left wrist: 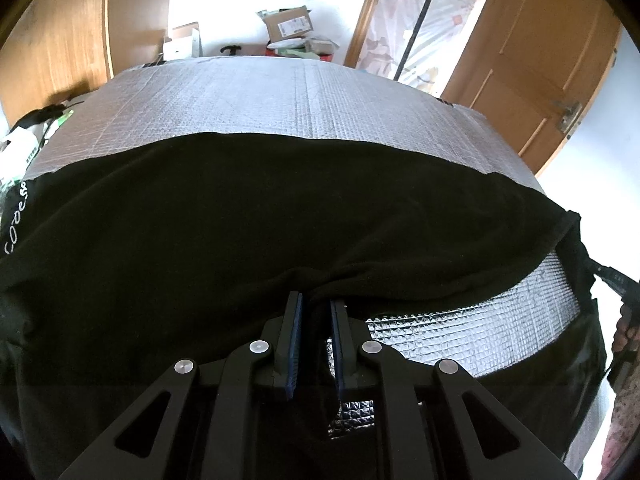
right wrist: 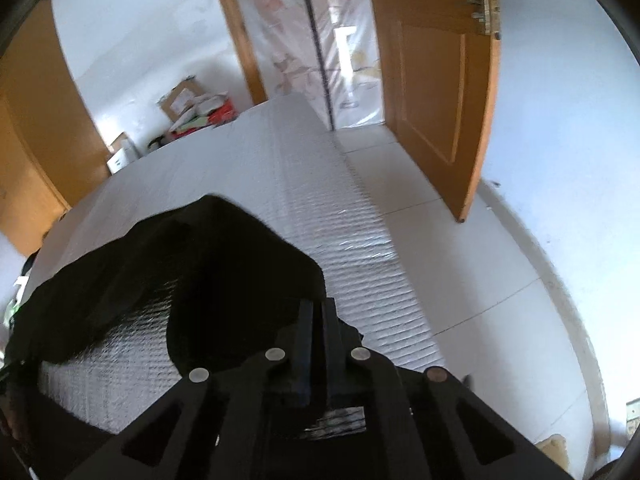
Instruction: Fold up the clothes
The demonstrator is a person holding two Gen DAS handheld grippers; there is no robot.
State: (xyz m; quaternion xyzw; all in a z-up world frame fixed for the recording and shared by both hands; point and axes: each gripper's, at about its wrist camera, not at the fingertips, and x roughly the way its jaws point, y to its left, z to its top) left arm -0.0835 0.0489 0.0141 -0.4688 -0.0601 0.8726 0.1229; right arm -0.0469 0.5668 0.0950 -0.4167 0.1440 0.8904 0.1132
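Daylight enters through the curtained doorway [left wrist: 404, 36], bright and diffuse. White walls overexpose in both views. The black garment [left wrist: 240, 220] reads near featureless, underexposed. Glare patches sit on the silver quilted mat [right wrist: 352, 240]. Right wrist view shows motion blur throughout; left wrist view is sharp. Fisheye bending and dark vignette mark all corners.

Bright daylit room with white walls [right wrist: 140, 40] and a pale tiled floor [right wrist: 500, 280]. Open wooden door [right wrist: 432, 80], cardboard boxes [left wrist: 288, 24] piled against the far wall.
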